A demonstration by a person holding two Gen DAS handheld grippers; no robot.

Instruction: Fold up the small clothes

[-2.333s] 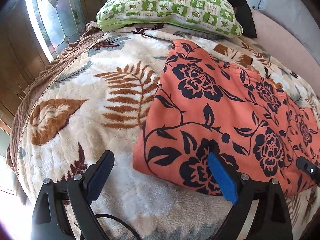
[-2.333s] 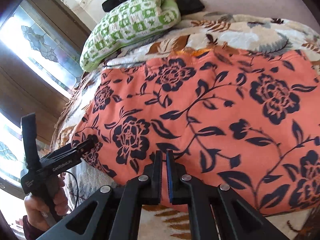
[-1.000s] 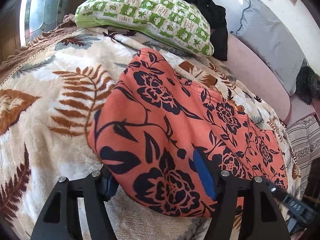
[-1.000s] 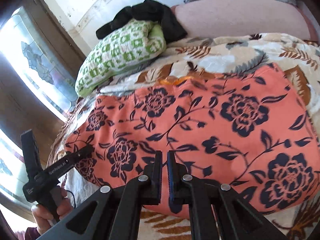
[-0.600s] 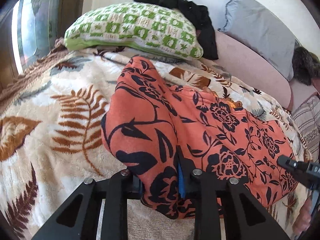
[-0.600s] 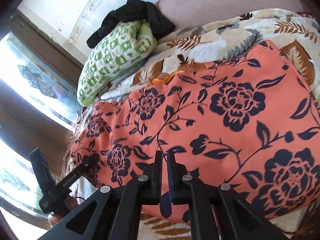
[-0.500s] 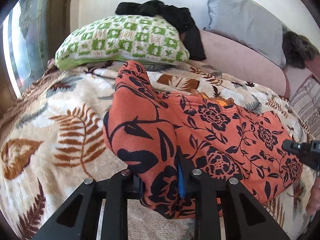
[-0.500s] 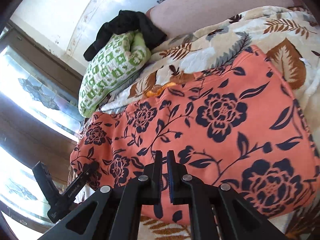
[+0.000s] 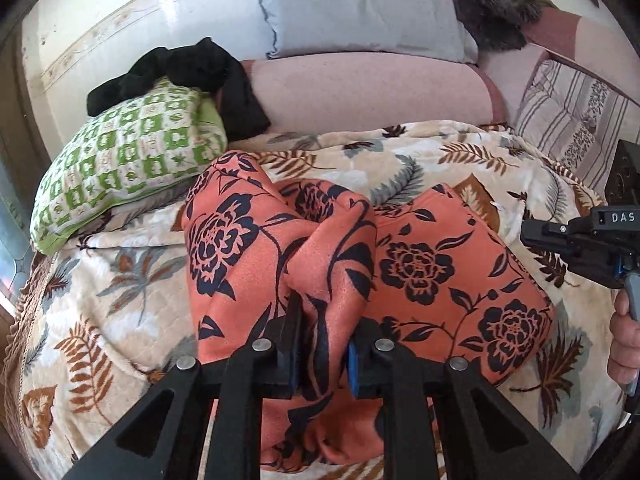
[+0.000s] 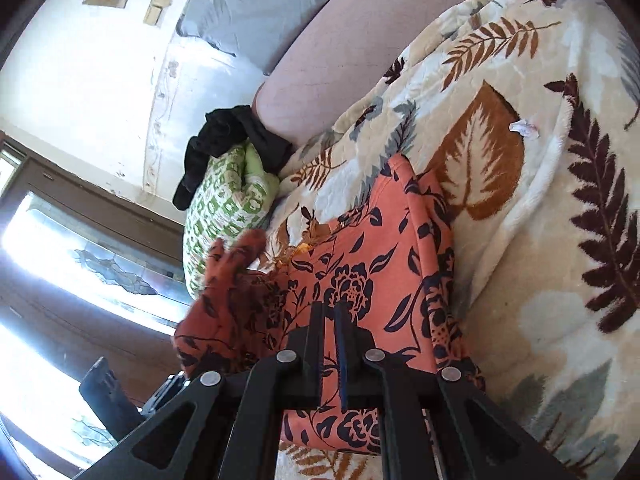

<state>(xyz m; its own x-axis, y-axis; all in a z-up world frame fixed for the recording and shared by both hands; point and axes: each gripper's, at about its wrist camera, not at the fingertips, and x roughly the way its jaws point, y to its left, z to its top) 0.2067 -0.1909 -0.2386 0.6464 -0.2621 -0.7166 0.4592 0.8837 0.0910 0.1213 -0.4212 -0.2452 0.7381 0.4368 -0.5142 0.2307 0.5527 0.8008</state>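
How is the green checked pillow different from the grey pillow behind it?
The green checked pillow carries a pattern of green and white squares; the grey pillow is plain. The green checked pillow lies flat at the head of the leaf-print blanket, while the grey pillow leans against the wall. A black garment is draped over the green checked pillow; nothing lies on the grey pillow. Both sit beyond the orange floral garment.

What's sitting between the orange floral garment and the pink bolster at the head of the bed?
Only a bare strip of the leaf-print blanket separates the orange floral garment from the pink bolster, as the left wrist view shows.
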